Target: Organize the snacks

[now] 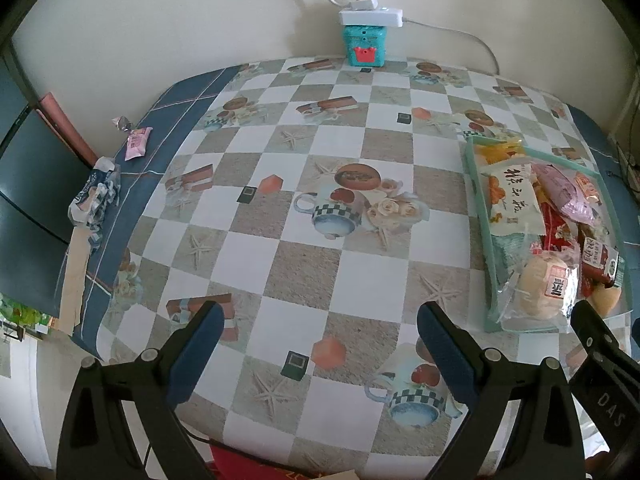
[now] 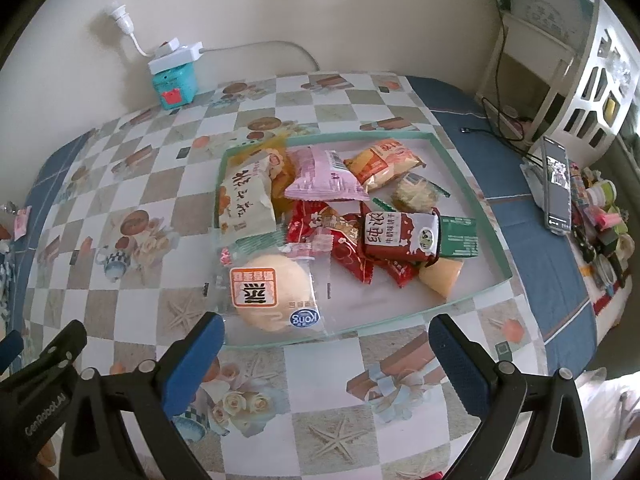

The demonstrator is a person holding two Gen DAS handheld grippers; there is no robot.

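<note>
A pale wall is backing a counter point(image 1: 320, 200) under a checkered cloth printed with teapots and starfish, and in the left wrist view most of that cloth is lying bare. The left gripper point(image 1: 320, 354) is hovering at the bottom of the frame, its jaws standing wide apart with nothing between them. The tray point(image 1: 490, 280) of snacks is sitting at the right edge, and one pink packet point(image 1: 138, 143) is lying alone at the upper left, well apart from the rest, beside a crumpled wrapper point(image 1: 94, 196).

In the right wrist view the tray point(image 2: 472, 196) is filling the middle, piled with packets; a round bun in clear wrap point(image 2: 268, 294) is sitting nearest, at the lower left. The right gripper point(image 2: 326, 354) is hanging just short of the near rim, jaws spread and empty. I would be taking the bun by its middle, closing gently so the soft bread is not getting crushed, and lifting clear of the rim.
</note>
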